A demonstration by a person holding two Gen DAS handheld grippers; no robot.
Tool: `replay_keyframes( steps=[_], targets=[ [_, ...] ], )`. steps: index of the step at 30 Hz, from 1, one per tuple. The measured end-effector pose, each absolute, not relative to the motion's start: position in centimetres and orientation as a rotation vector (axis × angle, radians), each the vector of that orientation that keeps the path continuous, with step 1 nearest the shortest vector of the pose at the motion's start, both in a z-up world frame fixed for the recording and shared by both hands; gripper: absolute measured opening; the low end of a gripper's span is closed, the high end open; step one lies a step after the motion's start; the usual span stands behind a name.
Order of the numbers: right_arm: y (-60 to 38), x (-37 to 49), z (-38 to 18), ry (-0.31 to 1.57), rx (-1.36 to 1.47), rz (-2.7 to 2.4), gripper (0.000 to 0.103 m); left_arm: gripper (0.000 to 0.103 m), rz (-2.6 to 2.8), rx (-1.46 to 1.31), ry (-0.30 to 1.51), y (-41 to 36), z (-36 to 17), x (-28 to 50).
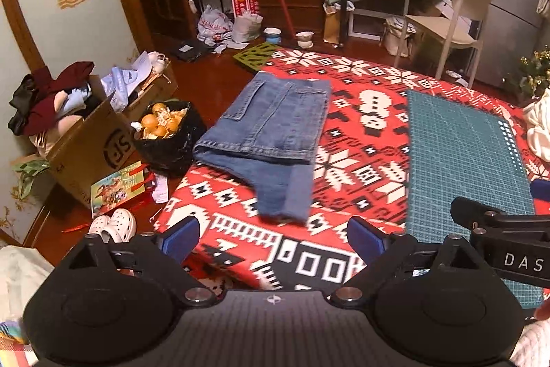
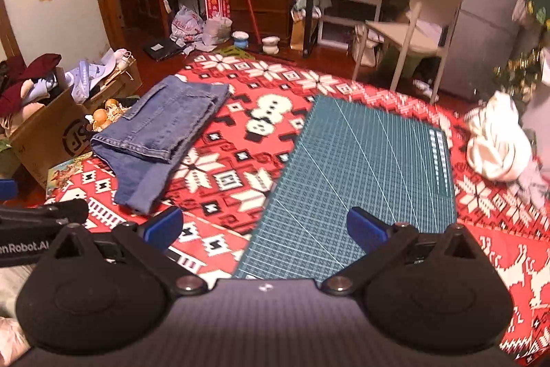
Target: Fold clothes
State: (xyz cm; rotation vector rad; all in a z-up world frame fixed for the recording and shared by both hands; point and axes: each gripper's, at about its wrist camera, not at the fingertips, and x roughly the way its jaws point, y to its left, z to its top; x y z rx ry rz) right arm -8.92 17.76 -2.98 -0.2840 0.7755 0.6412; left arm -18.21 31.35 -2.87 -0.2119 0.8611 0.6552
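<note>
Both my grippers, left gripper [image 1: 273, 239] and right gripper [image 2: 264, 227], hang with fingers spread, empty. The folded denim shorts [image 1: 268, 136] lie left on the red patterned surface [image 1: 361, 140], beside a green cutting mat [image 2: 361, 167]. I judge the crumpled white garment [image 2: 495, 143] next: lift it by two corners, spread it flat. Cluttered room beyond.

"SF" on cardboard box [image 1: 91, 140]; "DAS" on right gripper [image 1: 522, 262].

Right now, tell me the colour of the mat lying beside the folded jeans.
Teal green with a pale grid, the cutting mat shows best in the right wrist view.
</note>
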Motion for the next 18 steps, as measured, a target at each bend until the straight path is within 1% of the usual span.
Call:
replay_keyframes(
  steps=[2,7,18],
  targets=[
    [19.0,-10.2,-2.7,0.758,-0.307,0.651,0.102,0.093,0.665,-0.227,0.861,32.1,-3.0,-19.1],
    [20.6,-11.9,-2.3,0.781,-0.304,0.649,0.102,0.093,0.68,-0.272,0.85,33.6,-2.8,-20.9],
    [21.3,-14.6,-1.2,0.766,-0.304,0.654,0.102,0.094,0.713,-0.267,0.834,34.3,-2.1,-23.4]
  ],
)
